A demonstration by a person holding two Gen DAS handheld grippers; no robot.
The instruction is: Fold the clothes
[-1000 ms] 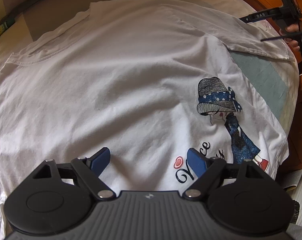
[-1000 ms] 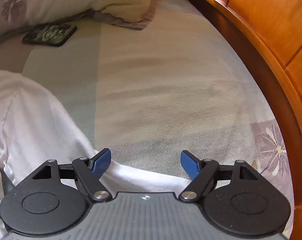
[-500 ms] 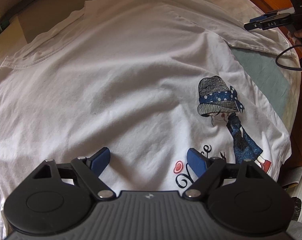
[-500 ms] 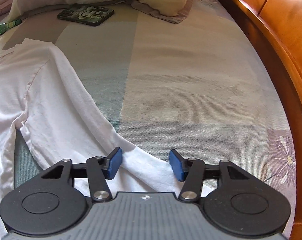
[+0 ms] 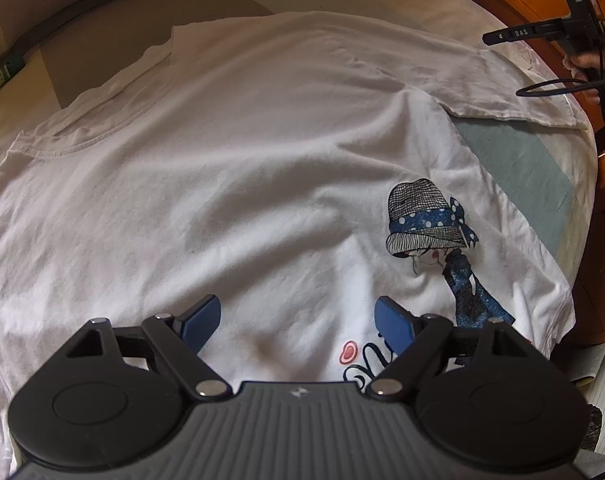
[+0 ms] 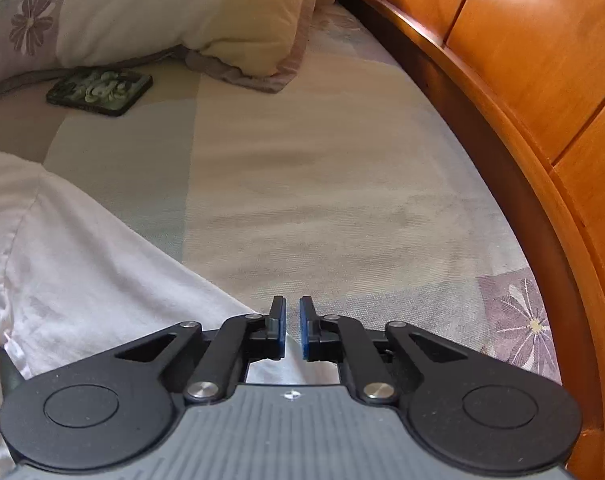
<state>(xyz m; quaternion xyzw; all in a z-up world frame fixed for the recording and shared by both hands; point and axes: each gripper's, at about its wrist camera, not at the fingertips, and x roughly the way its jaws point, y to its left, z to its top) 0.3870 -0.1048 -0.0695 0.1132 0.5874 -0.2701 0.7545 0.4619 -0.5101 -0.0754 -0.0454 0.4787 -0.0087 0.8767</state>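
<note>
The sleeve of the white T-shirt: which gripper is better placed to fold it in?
Right. The right gripper is nearly closed at the sleeve edge, while the left gripper hangs open over the shirt's body.

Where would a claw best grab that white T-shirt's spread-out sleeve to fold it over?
Probably at the sleeve's outer hem, coming in low from the bed's wooden-frame side. The sleeve lies flat and stretched out on the bed, so only that free edge gives the fingers something to pinch; the middle offers flat cloth alone.
</note>
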